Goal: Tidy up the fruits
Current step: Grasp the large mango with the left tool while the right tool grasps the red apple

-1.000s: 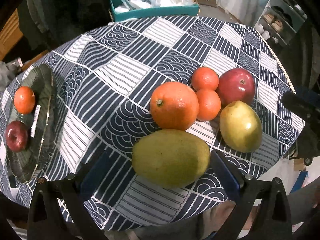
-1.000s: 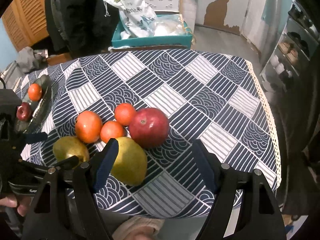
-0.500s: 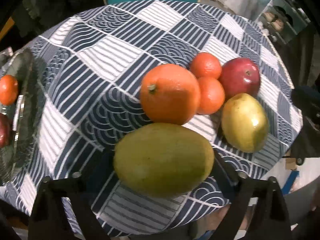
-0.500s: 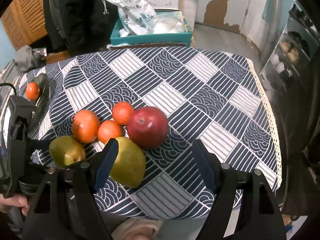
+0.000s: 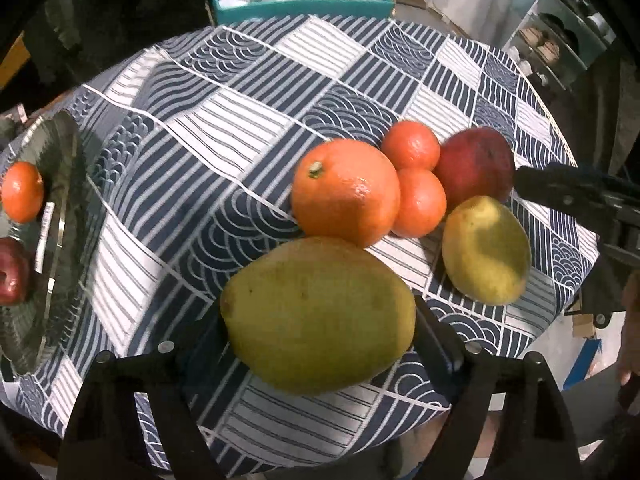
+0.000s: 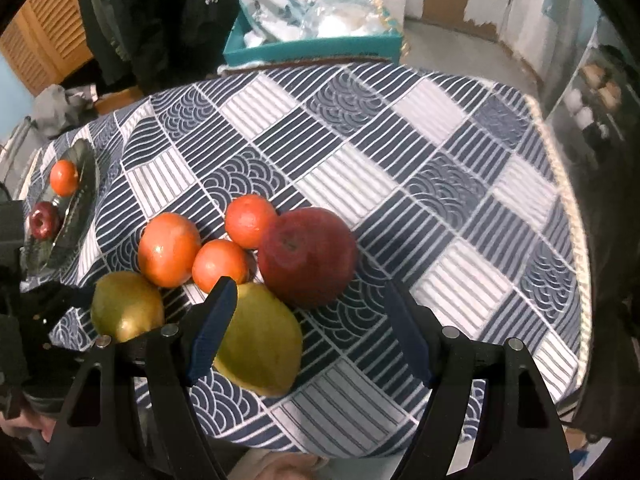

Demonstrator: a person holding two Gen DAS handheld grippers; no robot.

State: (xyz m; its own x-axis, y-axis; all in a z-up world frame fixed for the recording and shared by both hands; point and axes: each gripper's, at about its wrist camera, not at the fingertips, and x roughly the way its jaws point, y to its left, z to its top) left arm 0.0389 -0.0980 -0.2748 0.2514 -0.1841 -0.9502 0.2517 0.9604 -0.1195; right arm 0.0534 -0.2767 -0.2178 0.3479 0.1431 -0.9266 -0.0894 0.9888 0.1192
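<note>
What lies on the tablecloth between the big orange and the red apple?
Two small tangerines lie between the big orange and the red apple, one behind the other. Both wrist views show it.

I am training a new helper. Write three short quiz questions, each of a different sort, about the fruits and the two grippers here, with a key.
1. True or false: the dark plate holds a green mango.
2. Which fruit lies between the fingers of the left gripper? A) large orange B) green mango C) red apple
3. Fill in: the right gripper is ____, with nothing held.

Key:
1. False; it holds a small orange and a small red apple.
2. B; the jaws have just been closing around it.
3. open
</note>
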